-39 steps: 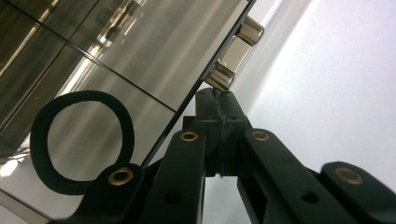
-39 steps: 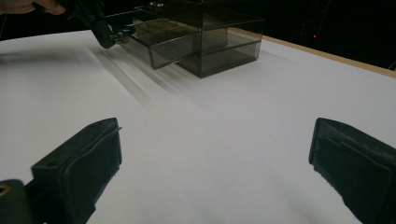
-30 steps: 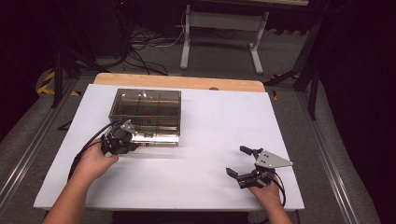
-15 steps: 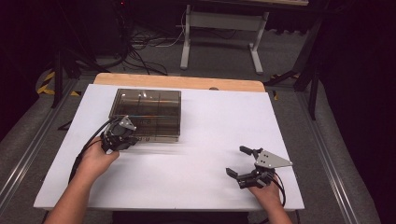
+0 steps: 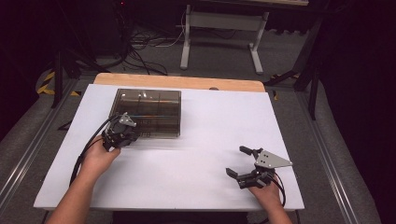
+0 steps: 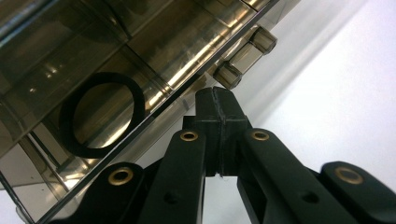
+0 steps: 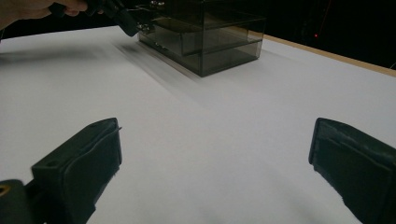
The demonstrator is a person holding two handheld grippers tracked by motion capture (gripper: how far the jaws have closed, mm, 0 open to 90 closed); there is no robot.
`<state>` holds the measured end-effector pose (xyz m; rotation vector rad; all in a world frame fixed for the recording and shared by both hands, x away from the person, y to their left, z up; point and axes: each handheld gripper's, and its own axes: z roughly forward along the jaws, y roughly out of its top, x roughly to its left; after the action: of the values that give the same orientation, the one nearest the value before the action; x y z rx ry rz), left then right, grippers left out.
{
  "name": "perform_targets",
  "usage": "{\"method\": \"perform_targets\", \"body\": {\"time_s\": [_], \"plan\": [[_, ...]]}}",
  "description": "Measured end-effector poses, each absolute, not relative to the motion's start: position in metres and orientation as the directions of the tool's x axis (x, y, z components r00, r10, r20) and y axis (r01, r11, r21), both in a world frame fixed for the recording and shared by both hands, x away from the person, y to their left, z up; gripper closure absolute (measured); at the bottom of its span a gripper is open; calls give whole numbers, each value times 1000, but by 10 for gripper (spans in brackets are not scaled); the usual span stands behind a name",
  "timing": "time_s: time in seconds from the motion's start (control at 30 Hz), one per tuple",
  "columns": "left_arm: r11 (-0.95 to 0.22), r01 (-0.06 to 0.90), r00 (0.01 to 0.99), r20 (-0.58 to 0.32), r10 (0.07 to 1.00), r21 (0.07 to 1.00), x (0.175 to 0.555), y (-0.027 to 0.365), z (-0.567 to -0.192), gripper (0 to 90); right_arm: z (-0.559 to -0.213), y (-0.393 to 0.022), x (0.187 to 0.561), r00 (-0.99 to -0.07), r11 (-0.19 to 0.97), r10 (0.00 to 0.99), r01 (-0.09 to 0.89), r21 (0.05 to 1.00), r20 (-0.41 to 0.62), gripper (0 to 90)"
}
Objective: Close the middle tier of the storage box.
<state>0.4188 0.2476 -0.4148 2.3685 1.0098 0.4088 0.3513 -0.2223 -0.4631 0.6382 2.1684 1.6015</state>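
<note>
White tabletop (image 5: 187, 163) carries a smoked plastic compartment box (image 5: 148, 111) at ten o'clock. Left gripper (image 5: 122, 132), jaws pressed together holding nothing, sits at its near edge; right gripper (image 5: 243, 163) gapes empty at five o'clock.

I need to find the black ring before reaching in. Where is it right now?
In the left gripper view, the black ring lies inside a compartment of the smoky clear box, left of the shut left claw.
</note>
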Motion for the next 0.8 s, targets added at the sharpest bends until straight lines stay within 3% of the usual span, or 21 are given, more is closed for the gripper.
{"method": "perform_targets", "body": {"time_s": [0.37,0.8], "plan": [[-550,576,635,93,767,605,424,245,-418,895,-463,-222,351,-830,250,557,140,958,-25,28],[-481,583,597,57,801,655,433,249,-420,895,-463,-223,352,-829,250,559,143,958,-22,29]]}}
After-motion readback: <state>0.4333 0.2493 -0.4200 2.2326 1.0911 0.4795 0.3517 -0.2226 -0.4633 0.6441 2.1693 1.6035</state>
